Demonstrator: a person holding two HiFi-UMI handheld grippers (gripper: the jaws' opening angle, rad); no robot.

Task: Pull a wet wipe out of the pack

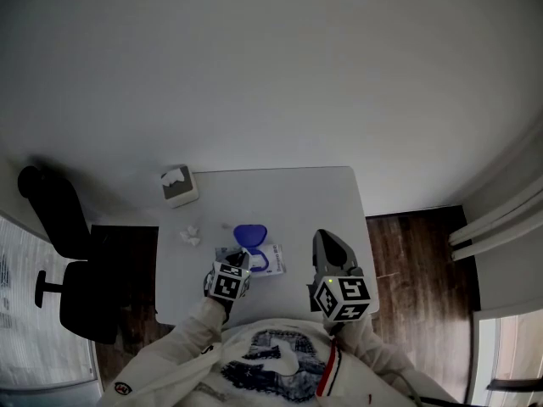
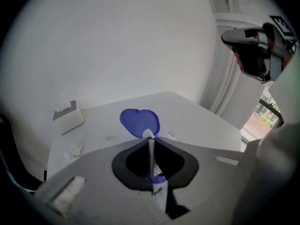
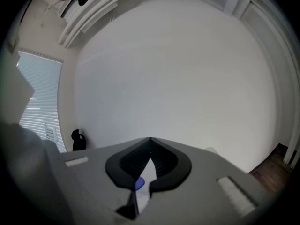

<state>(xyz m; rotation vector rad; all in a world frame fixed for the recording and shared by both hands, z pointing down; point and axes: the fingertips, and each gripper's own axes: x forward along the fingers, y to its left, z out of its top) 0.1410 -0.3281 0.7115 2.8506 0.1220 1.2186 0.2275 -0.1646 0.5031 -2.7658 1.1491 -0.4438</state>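
The flat white wet-wipe pack lies on the white rectangular table, near its front edge and left of centre, with its rounded blue plastic lid flipped open towards the far side. The left gripper is over the pack, its jaws clenched at the tips on a thin white wet wipe. The wipe runs as a taut strip from the tips down to the pack's blue-ringed opening.

The right gripper is held over the right part of the table, apart from the pack. Its jaws are closed tip to tip with nothing between them.

A crumpled white tissue sits on the table left of the pack. A grey tissue box with a white sheet poking out of its top stands at the far left corner. A black office chair stands on the floor just beside the table's left edge.
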